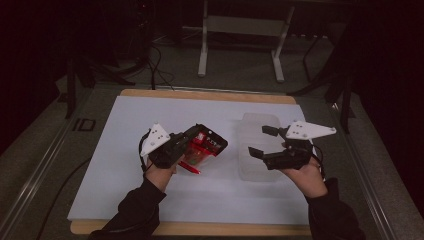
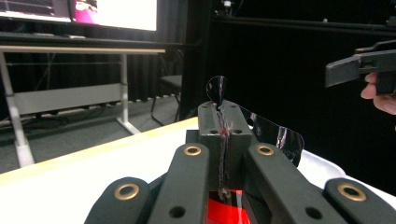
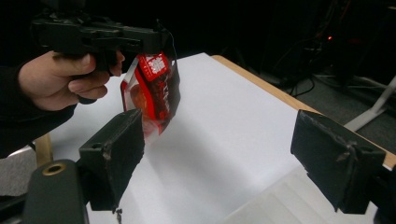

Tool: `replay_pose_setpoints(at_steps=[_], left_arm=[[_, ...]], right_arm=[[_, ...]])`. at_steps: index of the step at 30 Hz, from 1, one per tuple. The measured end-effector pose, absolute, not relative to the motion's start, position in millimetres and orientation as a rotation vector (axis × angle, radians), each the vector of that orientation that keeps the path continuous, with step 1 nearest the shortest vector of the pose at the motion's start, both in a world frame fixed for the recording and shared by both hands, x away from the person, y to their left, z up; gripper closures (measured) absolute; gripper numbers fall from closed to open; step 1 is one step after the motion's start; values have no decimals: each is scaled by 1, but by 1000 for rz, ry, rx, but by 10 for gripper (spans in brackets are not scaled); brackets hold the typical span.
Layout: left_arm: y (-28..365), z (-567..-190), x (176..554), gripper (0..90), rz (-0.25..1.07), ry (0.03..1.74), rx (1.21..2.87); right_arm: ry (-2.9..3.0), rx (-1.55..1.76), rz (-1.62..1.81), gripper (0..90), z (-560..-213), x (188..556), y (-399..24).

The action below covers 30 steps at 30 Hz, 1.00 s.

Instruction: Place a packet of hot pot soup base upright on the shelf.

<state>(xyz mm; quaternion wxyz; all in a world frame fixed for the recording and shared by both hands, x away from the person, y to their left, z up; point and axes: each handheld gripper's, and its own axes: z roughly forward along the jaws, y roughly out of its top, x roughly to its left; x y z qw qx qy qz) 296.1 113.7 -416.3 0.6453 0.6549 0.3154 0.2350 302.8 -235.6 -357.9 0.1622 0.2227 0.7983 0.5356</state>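
A red and black snack packet (image 1: 206,146) hangs off the table from my left gripper (image 1: 191,137), which is shut on its top edge. In the left gripper view the jaws of that gripper (image 2: 223,117) meet on the packet's dark foil edge (image 2: 276,133). My right gripper (image 1: 260,141) is open and holds nothing, raised over a clear plastic container (image 1: 250,165). The right gripper view has its own gripper (image 3: 224,158) spread wide, with the dangling packet (image 3: 154,91) and the left gripper (image 3: 100,35) beyond its left jaw.
A white sheet (image 1: 150,120) covers the wooden table (image 1: 210,94). A corner of the clear container (image 3: 280,200) lies below the right jaws. Off the table's far side stand a white frame's legs (image 1: 202,55) and loose cables (image 1: 157,70) on the floor.
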Motion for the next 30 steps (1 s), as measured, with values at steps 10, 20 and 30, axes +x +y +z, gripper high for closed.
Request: replay_pose_setpoints(at_steps=[10,20,30], left_arm=[[111,-418,293,896,538,716,1478],[105,-418,292,896,536,692,1470],[98,-418,291,895,512,673,1475]], right_arm=[[2440,581,1487,217,-352,329,-201],[2568,569,1465,316,-370,340,-175],[2693,514,1362,638,-384,347,-160]])
